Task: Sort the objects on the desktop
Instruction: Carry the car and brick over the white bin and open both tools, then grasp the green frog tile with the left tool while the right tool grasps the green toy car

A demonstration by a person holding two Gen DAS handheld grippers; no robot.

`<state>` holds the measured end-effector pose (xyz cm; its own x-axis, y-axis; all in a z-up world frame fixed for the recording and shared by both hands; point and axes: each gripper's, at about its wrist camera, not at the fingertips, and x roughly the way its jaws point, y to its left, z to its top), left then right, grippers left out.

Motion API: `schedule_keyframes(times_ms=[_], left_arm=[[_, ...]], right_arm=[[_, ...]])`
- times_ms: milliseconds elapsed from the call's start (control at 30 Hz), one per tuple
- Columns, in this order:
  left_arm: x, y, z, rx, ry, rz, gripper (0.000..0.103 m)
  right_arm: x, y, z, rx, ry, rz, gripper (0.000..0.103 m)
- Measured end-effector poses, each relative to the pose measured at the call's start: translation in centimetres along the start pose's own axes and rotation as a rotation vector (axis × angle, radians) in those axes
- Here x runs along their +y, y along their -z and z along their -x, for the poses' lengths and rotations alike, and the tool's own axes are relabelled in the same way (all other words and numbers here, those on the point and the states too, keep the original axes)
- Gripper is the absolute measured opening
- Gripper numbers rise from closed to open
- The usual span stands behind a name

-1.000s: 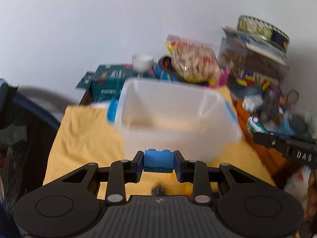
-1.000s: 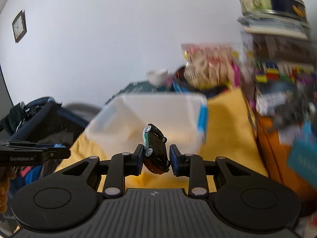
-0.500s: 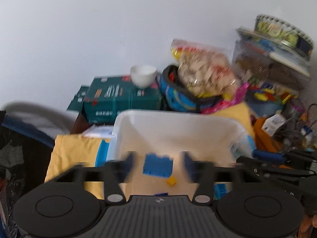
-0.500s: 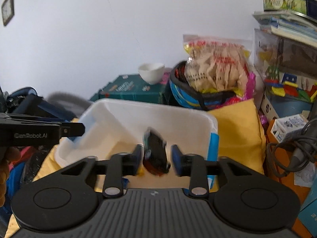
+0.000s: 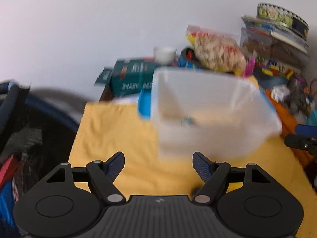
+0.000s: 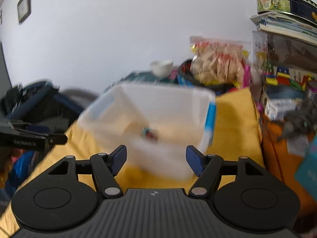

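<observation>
A translucent white plastic bin [image 5: 208, 119] stands on the yellow cloth [image 5: 118, 130]; it also shows in the right wrist view [image 6: 158, 107]. A small toy car [image 6: 150, 134] lies inside it, blurred, and shows faintly in the left wrist view [image 5: 188, 121]. The blue brick is not visible. My left gripper [image 5: 158, 166] is open and empty, just in front of the bin's left corner. My right gripper [image 6: 156, 158] is open and empty, close in front of the bin. Both views are motion-blurred.
Behind the bin are a green box [image 5: 130, 75], a white bowl [image 6: 161, 67], a snack bag [image 6: 218, 63] and a stack with a round tin [image 6: 285, 0] at right. A dark bag [image 6: 29, 103] lies left. Clutter and cables [image 5: 297, 97] sit right.
Both grippers opened over the bin: the blue brick and the toy car dropped in. Both grippers have then pulled back toward me, away from the bin.
</observation>
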<state>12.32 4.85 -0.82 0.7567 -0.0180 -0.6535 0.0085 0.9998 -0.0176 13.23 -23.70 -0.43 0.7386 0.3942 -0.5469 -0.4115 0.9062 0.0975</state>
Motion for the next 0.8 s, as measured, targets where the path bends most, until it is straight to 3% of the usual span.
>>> schedule_keyframes(times_ms=[133, 300, 433, 533, 600, 667, 800], left_arm=[[0.0, 5.5, -0.1, 0.083, -0.040, -0.027, 0.079], [-1.1, 9.3, -1.5, 0.154, -0.055, -0.059, 0.077], [-1.8, 10.2, -2.8, 0.171, -0.067, -0.090, 0.066], [-1.9, 10.3, -3.7, 0.189, -0.063, -0.084, 0.065], [-1.9, 10.4, -4.1, 0.192, -0.049, -0.078, 0.059], [-1.9, 10.5, -4.5, 0.207, -0.027, -0.069, 0.045], [-2.1, 10.7, -4.7, 0.204, -0.006, -0.068, 0.043]], right_arm=[[2.8, 5.6, 0.7, 0.115, -0.028, 0.022, 0.070], [5.2, 9.7, -0.9, 0.237, -0.043, 0.009, 0.050], [6.2, 11.0, -2.1, 0.274, -0.013, -0.016, 0.044], [5.7, 11.3, -2.4, 0.291, 0.014, -0.065, 0.044], [5.2, 11.5, -2.6, 0.293, 0.015, -0.108, 0.044], [4.9, 11.7, -2.7, 0.288, 0.012, -0.140, 0.044], [5.0, 11.7, -3.2, 0.295, 0.016, -0.177, 0.046]])
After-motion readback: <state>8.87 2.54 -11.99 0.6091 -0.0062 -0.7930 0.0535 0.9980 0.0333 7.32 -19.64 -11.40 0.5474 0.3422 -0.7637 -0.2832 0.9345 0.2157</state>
